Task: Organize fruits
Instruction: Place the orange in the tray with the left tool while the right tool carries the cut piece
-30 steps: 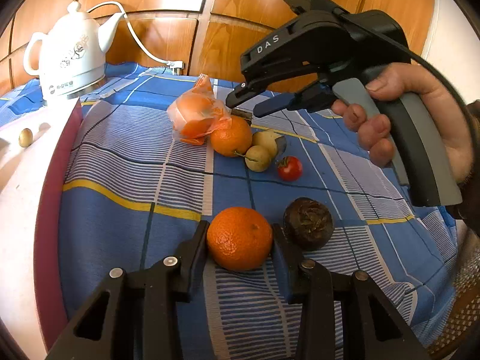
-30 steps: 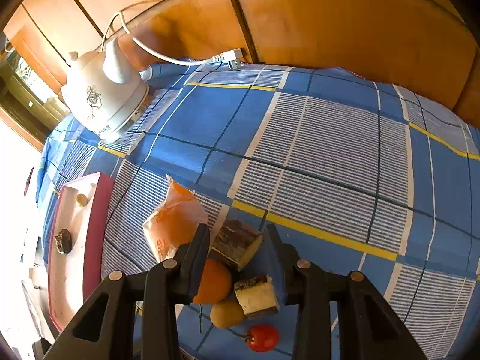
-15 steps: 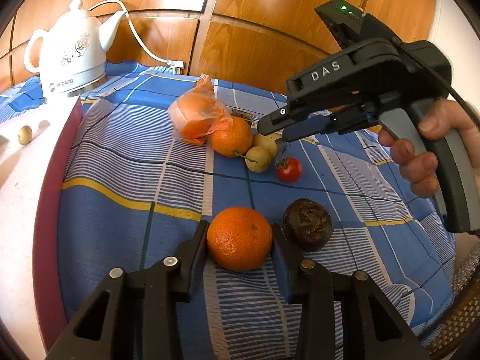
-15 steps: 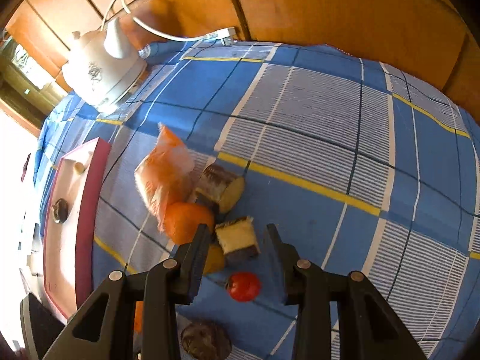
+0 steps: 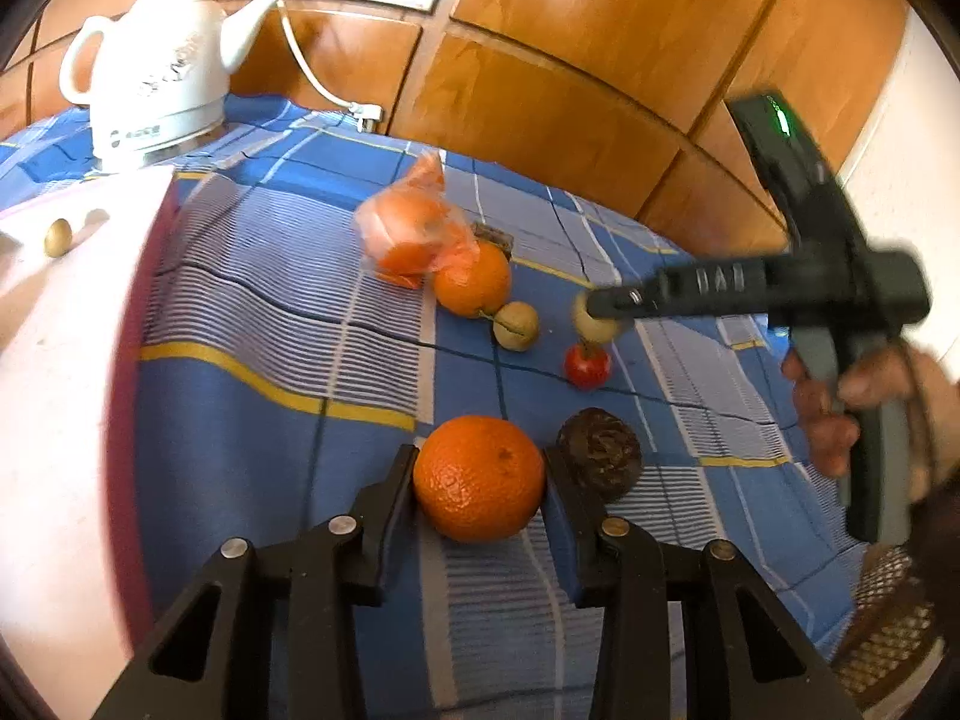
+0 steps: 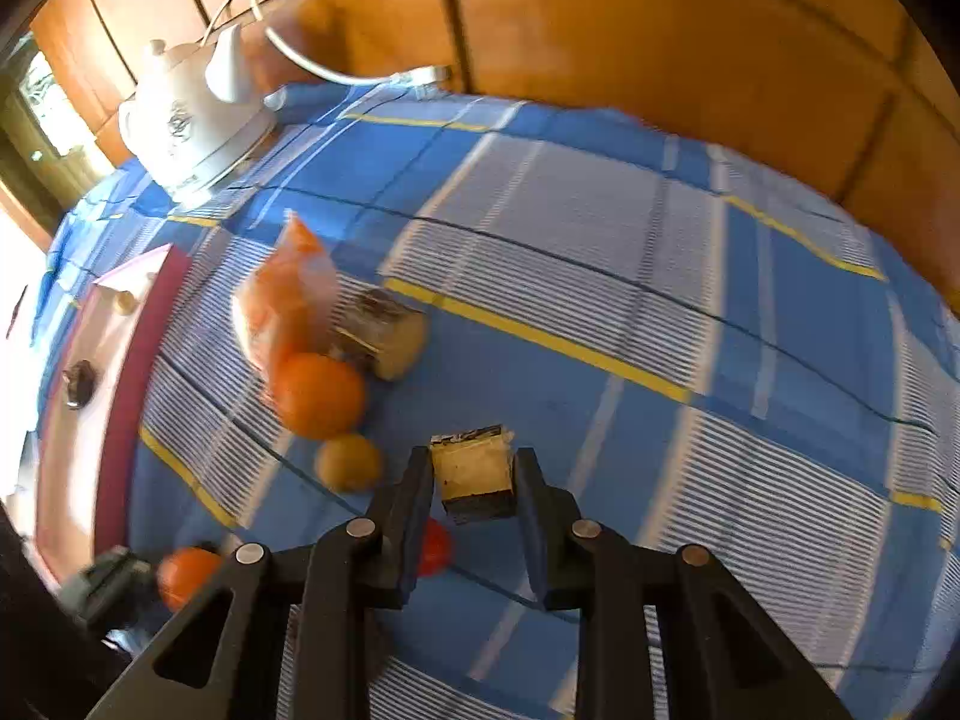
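Note:
My left gripper is shut on a large orange resting on the blue checked cloth. A dark round fruit lies just to its right. My right gripper has its fingers around a cut sugarcane piece, the jaws close beside it, touching or nearly so. In the left wrist view the right gripper reaches in from the right over that piece. Beyond lie a red tomato, a small yellow-green fruit, another orange, a bagged orange and a second cane piece.
A white tray with a dark red rim lies at the left and holds a small fruit and a dark fruit. A white electric kettle with its cord stands at the back left. Wooden panels stand behind.
My right gripper has come down and toward me, from above the fruit pile to the cut cane piece, which now sits between its fingers. My left gripper has stayed on the orange.

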